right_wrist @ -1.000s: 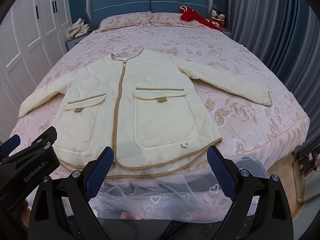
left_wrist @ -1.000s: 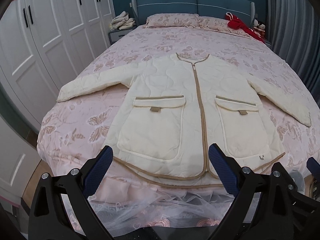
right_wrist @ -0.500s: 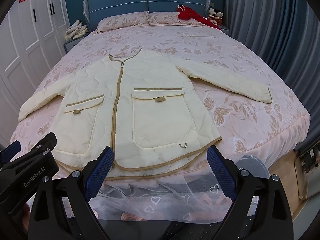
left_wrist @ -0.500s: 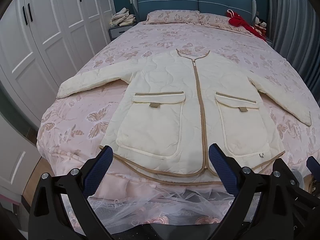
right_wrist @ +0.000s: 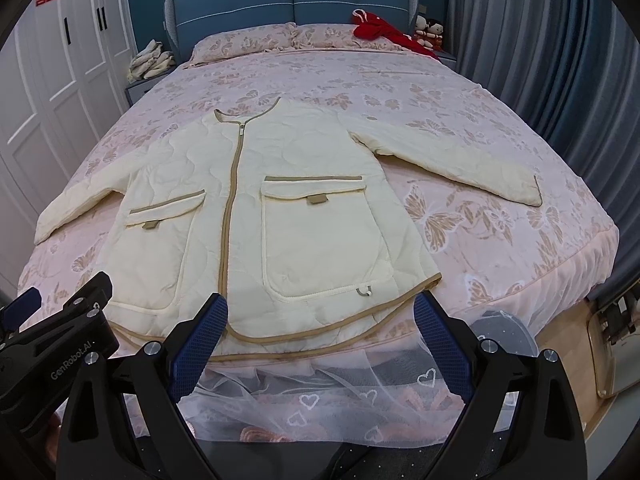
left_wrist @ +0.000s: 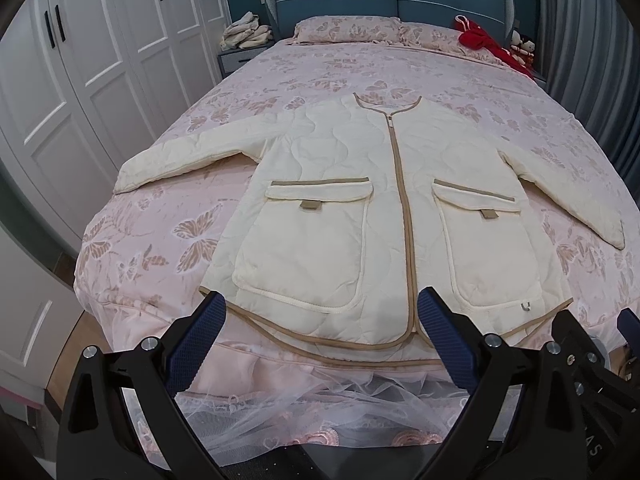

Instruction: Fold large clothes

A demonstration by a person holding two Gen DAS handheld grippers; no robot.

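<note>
Now one jacket [left_wrist: 340,208] flat on bed [left_wrist: 280,76], two tools [left_wrist: 320,328] [right_wrist: 320,328] both apart, empty

Bedroom. Wide bed with pink butterfly-print quilt [left_wrist: 248,240], padded blue headboard [left_wrist: 392,4], sheer white lace bed skirt [right_wrist: 328,400] at foot. Dark teal wall behind. White panelled wardrobe, black handles [left_wrist: 100,48], at left. Grey pleated curtains [right_wrist: 540,60] at right. Wooden floor [right_wrist: 568,344].
</note>
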